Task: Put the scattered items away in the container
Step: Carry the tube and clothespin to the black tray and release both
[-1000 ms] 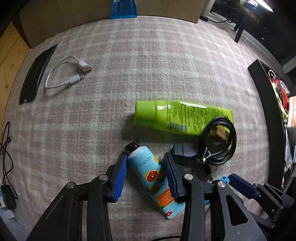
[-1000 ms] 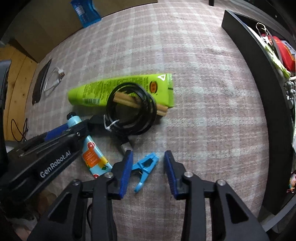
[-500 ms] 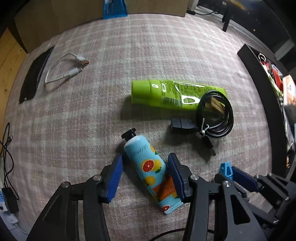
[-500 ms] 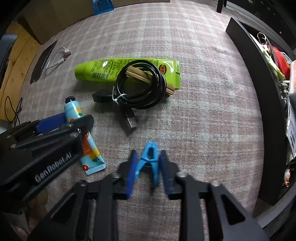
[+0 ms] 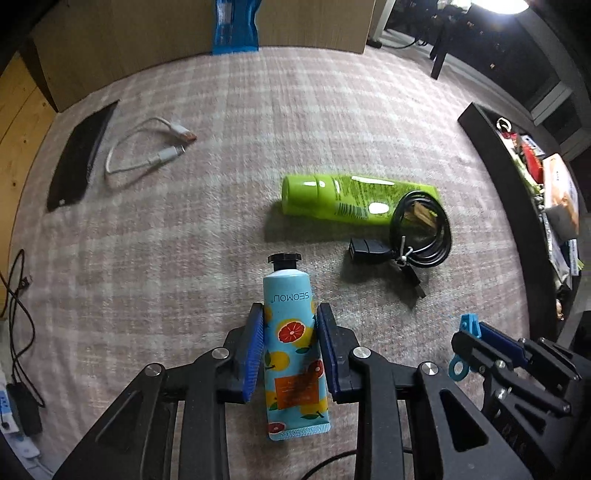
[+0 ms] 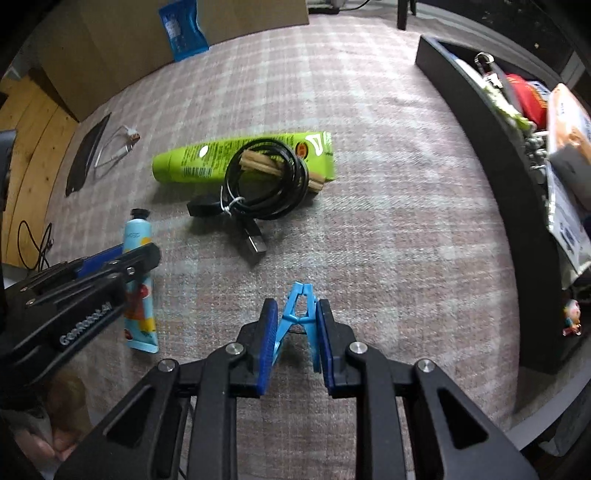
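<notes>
A light-blue hand cream tube [image 5: 288, 291] with citrus print lies on the checked rug, black cap pointing away. My left gripper [image 5: 290, 314] is closing its jaws and both blue pads press on the tube's sides. My right gripper [image 6: 297, 310] is shut on a blue plastic clip [image 6: 301, 295], which is held just above the rug; that clip [image 5: 467, 325] also shows at the lower right of the left wrist view. The black container [image 6: 491, 122] stands along the right, with several items inside.
A green tube [image 5: 343, 201] lies mid-rug with a coiled black cable [image 5: 421, 236] and wooden sticks [image 6: 317, 182] against it. Far left lie a white cable [image 5: 144, 151] and a flat black item [image 5: 77, 158]. A blue packet [image 5: 234, 26] leans on a cardboard box behind.
My left gripper's jaws closed in on the cream tube, which turned to lie straight between them. The right gripper closed on the blue clip and rose a little with it.
</notes>
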The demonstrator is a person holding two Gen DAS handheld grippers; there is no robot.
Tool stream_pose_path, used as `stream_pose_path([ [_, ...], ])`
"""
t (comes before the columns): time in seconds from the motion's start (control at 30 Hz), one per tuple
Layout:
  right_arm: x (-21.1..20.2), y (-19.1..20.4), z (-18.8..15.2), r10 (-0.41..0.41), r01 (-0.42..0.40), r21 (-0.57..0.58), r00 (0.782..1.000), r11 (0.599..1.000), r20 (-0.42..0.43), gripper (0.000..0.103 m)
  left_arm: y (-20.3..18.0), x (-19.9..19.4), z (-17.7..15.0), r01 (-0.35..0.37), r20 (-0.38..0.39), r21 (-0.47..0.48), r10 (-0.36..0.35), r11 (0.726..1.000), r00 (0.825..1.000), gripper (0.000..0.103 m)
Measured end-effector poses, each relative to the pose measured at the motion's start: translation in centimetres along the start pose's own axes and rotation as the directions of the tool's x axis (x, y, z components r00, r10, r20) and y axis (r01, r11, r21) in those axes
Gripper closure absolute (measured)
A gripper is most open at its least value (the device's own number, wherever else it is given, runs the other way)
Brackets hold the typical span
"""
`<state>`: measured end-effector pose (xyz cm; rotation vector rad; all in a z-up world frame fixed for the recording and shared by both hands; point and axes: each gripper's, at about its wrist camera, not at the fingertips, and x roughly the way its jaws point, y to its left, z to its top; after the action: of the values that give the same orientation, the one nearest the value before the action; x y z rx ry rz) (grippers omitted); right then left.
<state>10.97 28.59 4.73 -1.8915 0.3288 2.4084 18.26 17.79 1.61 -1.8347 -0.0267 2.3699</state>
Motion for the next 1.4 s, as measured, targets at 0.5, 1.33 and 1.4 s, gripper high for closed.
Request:
stream_pose_path([
  [0.5, -6.5, -7.4, 1.0, -0.024, 0.004, 0.135, 0.989, 0.991, 0.145, 0.082, -9.9, -5.1, -0.2, 0.084, 0.093, 0.156, -0.099, 0.984, 0.991, 0.076],
  [1.33, -12.0, -37.4, 6.0, -0.088, 0.056, 0.166, 0.977, 0.985, 0.193, 0.082, -38.6, -5.6, 14.5, 0.163, 0.085, 0.311, -0.198, 0.936, 0.976, 0.076],
  [1.4, -12.2, -38.5, 6.6, -0.086, 0.054, 0.162, 0.977, 0.985, 0.196, 0.082, -39.9, -5.4, 14.9, 0.160, 0.084, 0.321, -0.196, 0.934, 0.977, 0.076],
])
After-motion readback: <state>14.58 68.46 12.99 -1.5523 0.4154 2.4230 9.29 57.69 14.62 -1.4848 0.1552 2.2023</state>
